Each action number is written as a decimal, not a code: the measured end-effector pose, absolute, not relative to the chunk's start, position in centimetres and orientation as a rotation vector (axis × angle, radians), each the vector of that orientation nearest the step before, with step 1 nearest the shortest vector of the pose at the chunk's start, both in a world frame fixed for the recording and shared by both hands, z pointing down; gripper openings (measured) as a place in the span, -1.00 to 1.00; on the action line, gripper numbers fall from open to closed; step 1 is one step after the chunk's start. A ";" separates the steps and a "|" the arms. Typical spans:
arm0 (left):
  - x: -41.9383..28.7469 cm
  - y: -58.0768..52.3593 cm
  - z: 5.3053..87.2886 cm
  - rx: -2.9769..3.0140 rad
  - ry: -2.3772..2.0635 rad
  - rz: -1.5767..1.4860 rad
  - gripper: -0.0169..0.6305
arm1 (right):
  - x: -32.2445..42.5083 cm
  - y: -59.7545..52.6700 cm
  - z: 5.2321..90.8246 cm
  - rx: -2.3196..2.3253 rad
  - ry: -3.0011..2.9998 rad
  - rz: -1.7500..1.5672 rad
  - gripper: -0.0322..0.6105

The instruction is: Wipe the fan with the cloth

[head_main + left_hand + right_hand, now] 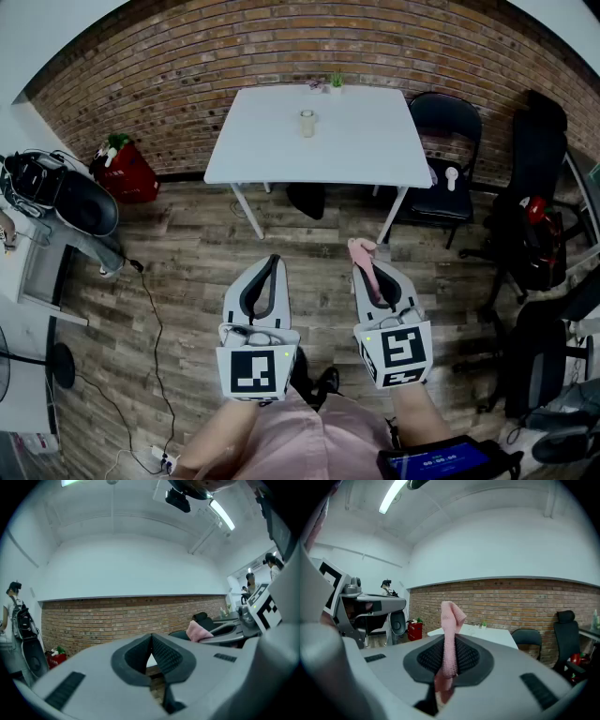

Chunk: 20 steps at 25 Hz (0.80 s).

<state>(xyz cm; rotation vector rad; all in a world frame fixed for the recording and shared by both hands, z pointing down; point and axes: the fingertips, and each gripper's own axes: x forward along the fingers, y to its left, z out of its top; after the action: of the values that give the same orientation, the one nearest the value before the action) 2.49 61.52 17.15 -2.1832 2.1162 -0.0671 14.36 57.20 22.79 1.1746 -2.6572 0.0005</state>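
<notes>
We are standing on the wooden floor of a room backed by a brick wall, facing a white table. The wiping is not yet under way: no cloth is touching any fan.

What we are taking for the task's object, a small white handheld fan, is lying on the seat of the black chair just right of the table, well apart from both tools. It is too small here for us to be sure of it.

The left gripper is pointing level, its jaws clenched together on nothing. The right gripper is tipping slightly downward and grasping the pink cloth, which is standing up folded above the pads and hanging out below them.

So the cloth is in hand, while the walk to the fan and all of the wiping are, in our judgement, left to do.

The boards between us and the table are lying open. We are minding the table's near legs, the chair's frame, the dark office chairs crowding the right side, and a cable trailing across the floor on the left.
</notes>
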 end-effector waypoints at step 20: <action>3.6 59.6 18.0 -2.179 2.163 -0.081 -0.91 | 16.1 55.3 22.8 1.152 -2.679 -0.005 -0.78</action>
<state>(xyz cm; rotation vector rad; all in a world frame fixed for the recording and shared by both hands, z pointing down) 3.59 59.55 17.97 -2.1792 2.1631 -0.0814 16.09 55.26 22.79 1.1518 -2.6795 -0.0053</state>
